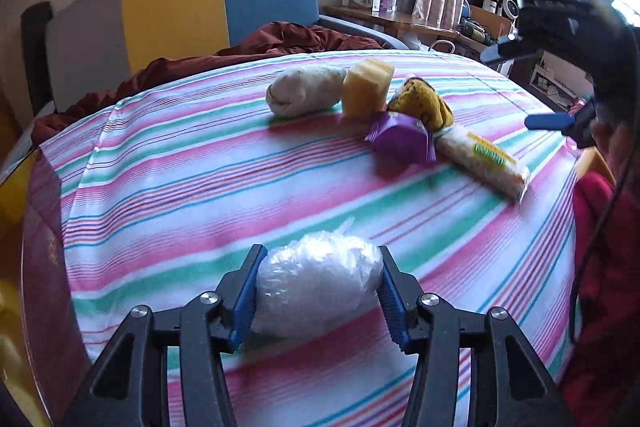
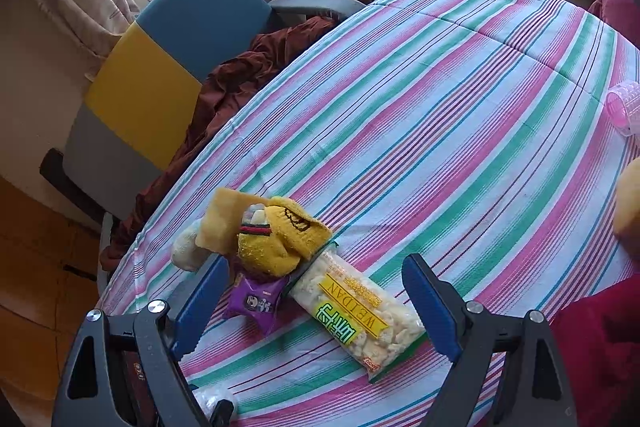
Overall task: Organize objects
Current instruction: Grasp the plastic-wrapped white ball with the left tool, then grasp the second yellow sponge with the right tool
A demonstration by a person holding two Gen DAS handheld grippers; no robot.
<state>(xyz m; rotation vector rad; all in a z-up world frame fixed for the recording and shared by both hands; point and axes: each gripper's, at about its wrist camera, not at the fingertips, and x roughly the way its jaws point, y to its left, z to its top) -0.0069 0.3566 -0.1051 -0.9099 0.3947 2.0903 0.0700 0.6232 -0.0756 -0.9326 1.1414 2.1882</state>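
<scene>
1. Left gripper (image 1: 318,291): blue pads pressed against both sides of a crumpled clear plastic bag with white contents (image 1: 316,287), which rests on the striped pink, green and white cloth (image 1: 200,167).
2. Right gripper (image 2: 316,311): jaws spread wide, nothing between the pads, hovering over the snack pile.
3. Below it lies a clear packet of pale puffed snacks with a yellow label (image 2: 360,319), printed "WEIDAN" plus green Chinese characters I can't read.
4. Just beside that: small purple foil snack packet (image 2: 256,303); its print is too small to read.
5. Yellow knitted sock with black pattern (image 2: 280,239) touches the purple packet; yellow sponge block (image 2: 224,223) and rolled cream-white cloth (image 1: 304,91) behind.
</scene>
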